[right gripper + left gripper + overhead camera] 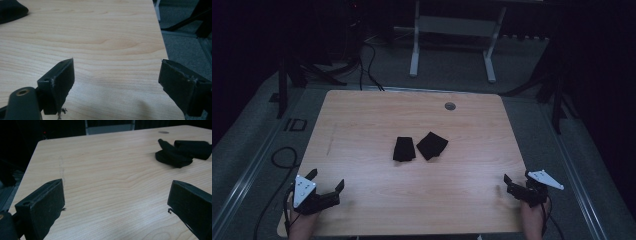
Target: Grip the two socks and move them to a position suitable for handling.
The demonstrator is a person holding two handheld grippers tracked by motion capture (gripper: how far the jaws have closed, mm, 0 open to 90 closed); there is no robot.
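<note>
We hold our left tongs (328,178) at seven o'clock and right tongs (515,181) at five, both wide apart, ready to grab the two black cloths (419,147) in the table's (362,120) middle.

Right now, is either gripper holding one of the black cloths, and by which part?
Neither. The left gripper and the right gripper are open with only bare table between their jaws; both black cloths lie untouched at mid-table.
</note>
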